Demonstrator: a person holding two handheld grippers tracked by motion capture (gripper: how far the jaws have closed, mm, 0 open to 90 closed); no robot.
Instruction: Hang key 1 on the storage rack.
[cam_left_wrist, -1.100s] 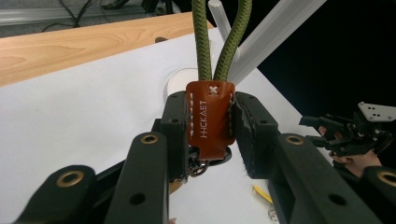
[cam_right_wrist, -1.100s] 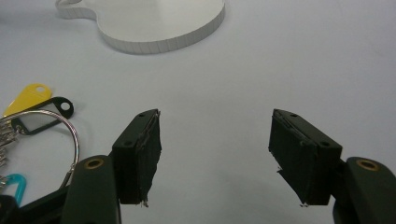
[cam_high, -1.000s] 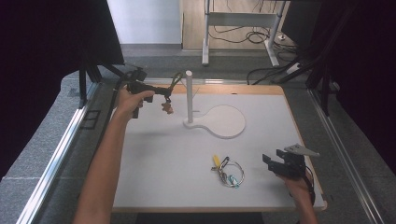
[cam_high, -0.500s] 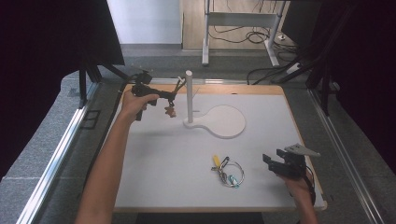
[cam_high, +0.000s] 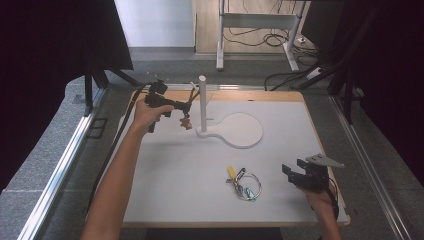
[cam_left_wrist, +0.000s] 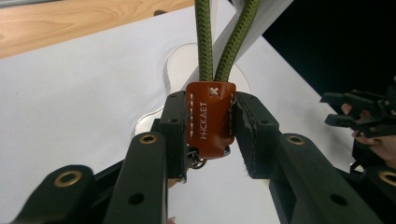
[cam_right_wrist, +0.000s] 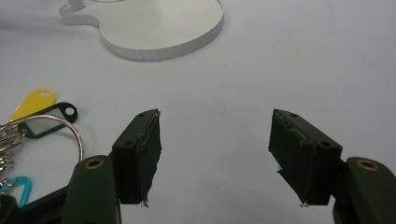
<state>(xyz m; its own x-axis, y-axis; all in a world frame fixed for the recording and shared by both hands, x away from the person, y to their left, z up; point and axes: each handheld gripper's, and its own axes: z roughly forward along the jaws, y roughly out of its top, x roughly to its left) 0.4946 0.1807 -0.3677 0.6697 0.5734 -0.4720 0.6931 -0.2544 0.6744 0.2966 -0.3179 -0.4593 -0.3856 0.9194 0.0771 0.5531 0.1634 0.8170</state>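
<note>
1. The brown leather tag (cam_left_wrist: 210, 119) of a green cord loop (cam_left_wrist: 223, 42) hangs near the table's far left corner, just beside the white post (cam_high: 202, 102).
2. The left tongs (cam_left_wrist: 210, 135) are clamped on that tag.
3. The right tongs (cam_right_wrist: 215, 156) stand apart near the right edge, holding nothing.
4. A key ring (cam_high: 243, 183) lies on the white table (cam_high: 170, 180) toward the near edge.
</note>
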